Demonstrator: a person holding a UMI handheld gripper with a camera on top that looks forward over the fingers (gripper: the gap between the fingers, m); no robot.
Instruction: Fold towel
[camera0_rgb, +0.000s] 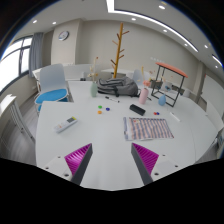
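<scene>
A striped towel (146, 128), pink and white, lies flat on the white table (100, 135), ahead and to the right of my gripper (112, 158). The gripper is open and empty, held above the table's near part. Its two fingers (78, 157) with magenta pads stand wide apart, with only bare tabletop between them. The towel is well beyond the fingertips.
On the table: a white remote-like object (67, 124) at the left, a black object (137, 109), a pink cup (146, 95), small coloured pieces (100, 110) and a wooden branch stand (120, 48) at the back. A blue chair (52, 97) stands at the left.
</scene>
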